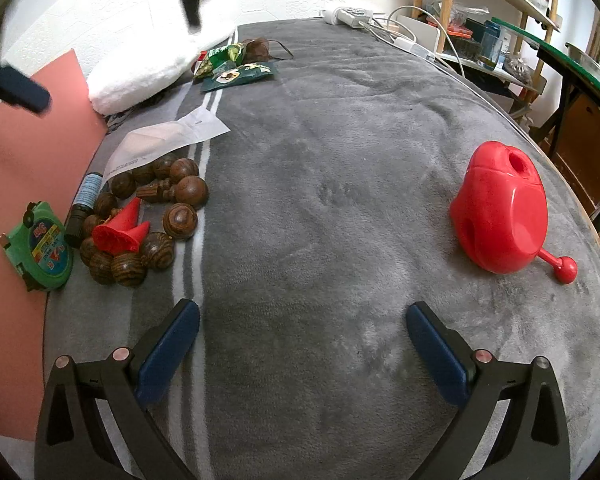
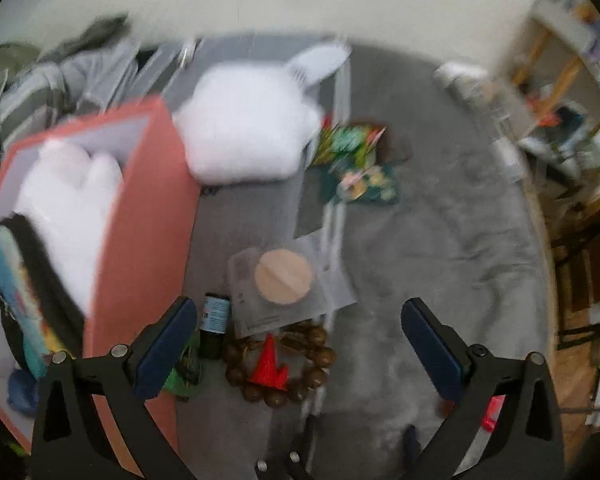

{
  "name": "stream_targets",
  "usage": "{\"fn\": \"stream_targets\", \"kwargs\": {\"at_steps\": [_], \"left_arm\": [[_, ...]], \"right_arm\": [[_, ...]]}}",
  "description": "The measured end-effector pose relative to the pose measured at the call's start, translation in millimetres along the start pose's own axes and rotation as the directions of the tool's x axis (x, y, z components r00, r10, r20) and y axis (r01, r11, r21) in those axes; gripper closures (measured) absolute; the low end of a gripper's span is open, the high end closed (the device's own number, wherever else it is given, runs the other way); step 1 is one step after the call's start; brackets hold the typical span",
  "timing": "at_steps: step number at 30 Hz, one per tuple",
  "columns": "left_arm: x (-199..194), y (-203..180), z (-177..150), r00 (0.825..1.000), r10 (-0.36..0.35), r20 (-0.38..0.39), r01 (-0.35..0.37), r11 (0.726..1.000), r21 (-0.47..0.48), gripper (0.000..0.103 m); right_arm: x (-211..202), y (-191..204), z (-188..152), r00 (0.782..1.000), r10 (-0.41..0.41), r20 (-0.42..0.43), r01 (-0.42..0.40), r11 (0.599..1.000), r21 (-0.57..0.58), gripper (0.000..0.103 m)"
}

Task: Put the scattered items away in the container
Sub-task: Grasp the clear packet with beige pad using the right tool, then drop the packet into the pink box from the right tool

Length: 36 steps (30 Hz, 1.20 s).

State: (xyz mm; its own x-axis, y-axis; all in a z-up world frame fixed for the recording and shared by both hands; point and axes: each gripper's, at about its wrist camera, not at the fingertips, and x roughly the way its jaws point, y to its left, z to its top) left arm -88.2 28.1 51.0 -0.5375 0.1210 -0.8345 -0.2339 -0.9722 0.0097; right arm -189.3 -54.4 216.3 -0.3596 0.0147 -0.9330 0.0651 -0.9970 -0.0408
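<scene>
My left gripper [image 1: 302, 344] is open and empty, low over the grey blanket [image 1: 320, 200]. A red toy watering can [image 1: 502, 212] lies to its right. At the left lie wooden beads [image 1: 148, 216] with a red tassel [image 1: 120, 228], a green tape measure [image 1: 46, 248], a small dark bottle [image 1: 82, 208] and a clear packet [image 1: 168, 136]. My right gripper [image 2: 300, 340] is open and empty, high above the beads [image 2: 280, 364], the bottle [image 2: 216, 324] and the packet [image 2: 280, 284]. The pink box [image 2: 140, 216] at its left holds a white plush [image 2: 68, 200] and a colourful pouch [image 2: 24, 292]. The right wrist view is blurred.
A white pillow [image 1: 148, 68] and green snack packets [image 1: 236, 66] lie at the far side, also in the right wrist view [image 2: 244, 128]. The pink box wall [image 1: 28, 152] stands at the left. A power strip with cables [image 1: 352, 16] and wooden shelves [image 1: 480, 20] are beyond the blanket.
</scene>
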Motion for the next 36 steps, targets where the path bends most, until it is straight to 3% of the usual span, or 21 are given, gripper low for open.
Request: {"fn": "stream_targets", "kwargs": {"at_steps": [4,8,10,11,12,13,14,16,19,23,26,30,31,32,33,36], "left_arm": [[2,0,0,1.000,0.001,0.000,-0.001,1.000,-0.001,0.000],[-2,0,-1,1.000,0.002,0.000,-0.002,1.000,-0.005,0.000],[-2,0,-1,1.000,0.004,-0.001,-0.004,1.000,-0.004,0.000],[-3,0,-1,1.000,0.003,0.001,-0.003,1.000,-0.005,0.000],[0,0,-1,1.000,0.003,0.000,-0.003,1.000,-0.006,0.000],[-2,0,-1,1.000,0.004,0.001,-0.004,1.000,-0.005,0.000],[-2,0,-1,1.000,0.004,0.000,-0.004,1.000,-0.005,0.000],[-2,0,-1,1.000,0.003,0.000,-0.003,1.000,-0.006,0.000],[-2,0,-1,1.000,0.004,0.001,-0.004,1.000,-0.007,0.000],[-2,2,3,1.000,0.005,0.001,-0.005,1.000,-0.008,0.000],[-1,0,4,1.000,0.005,0.001,-0.005,1.000,-0.008,0.000],[0,0,5,1.000,0.006,0.001,-0.006,1.000,-0.009,0.000],[-1,0,4,1.000,0.006,0.001,-0.006,1.000,-0.010,0.000],[-2,0,4,1.000,0.006,0.001,-0.006,1.000,-0.010,0.000],[5,0,6,1.000,0.006,0.001,-0.006,1.000,-0.010,0.000],[0,0,4,1.000,0.007,0.001,-0.007,1.000,-0.010,0.000]], "right_arm": [[36,14,8,0.997,0.047,-0.056,-0.050,0.997,-0.051,0.001],[80,17,5,0.983,-0.003,-0.181,-0.007,0.999,-0.052,0.001],[87,11,3,0.988,0.060,-0.145,-0.056,0.998,0.032,0.006],[88,6,2,0.992,0.051,-0.117,-0.041,0.995,0.089,0.047],[92,8,0,0.987,-0.053,-0.152,0.064,0.996,0.069,0.072],[92,16,0,0.980,-0.114,-0.162,0.115,0.993,0.001,0.088],[87,21,0,0.985,-0.093,-0.145,0.091,0.996,-0.022,0.097],[75,26,-2,0.989,-0.104,-0.104,0.101,0.994,-0.034,0.098],[35,38,-5,0.986,-0.169,-0.015,0.167,0.983,-0.080,0.098],[-51,55,-13,0.966,-0.211,0.149,0.220,0.974,-0.049,0.098],[-106,91,-25,0.949,-0.190,0.252,0.213,0.975,-0.068,0.097],[-134,155,-37,0.946,-0.094,0.310,0.149,0.976,-0.157,0.095],[-133,174,-40,0.958,-0.050,0.283,0.106,0.977,-0.187,0.079],[-124,181,-36,0.970,-0.010,0.242,0.061,0.977,-0.202,0.027],[-113,195,-39,0.983,0.049,0.178,-0.008,0.975,-0.222,0.001],[-100,219,-44,0.978,0.167,0.123,-0.130,0.955,-0.266,0.002]]}}
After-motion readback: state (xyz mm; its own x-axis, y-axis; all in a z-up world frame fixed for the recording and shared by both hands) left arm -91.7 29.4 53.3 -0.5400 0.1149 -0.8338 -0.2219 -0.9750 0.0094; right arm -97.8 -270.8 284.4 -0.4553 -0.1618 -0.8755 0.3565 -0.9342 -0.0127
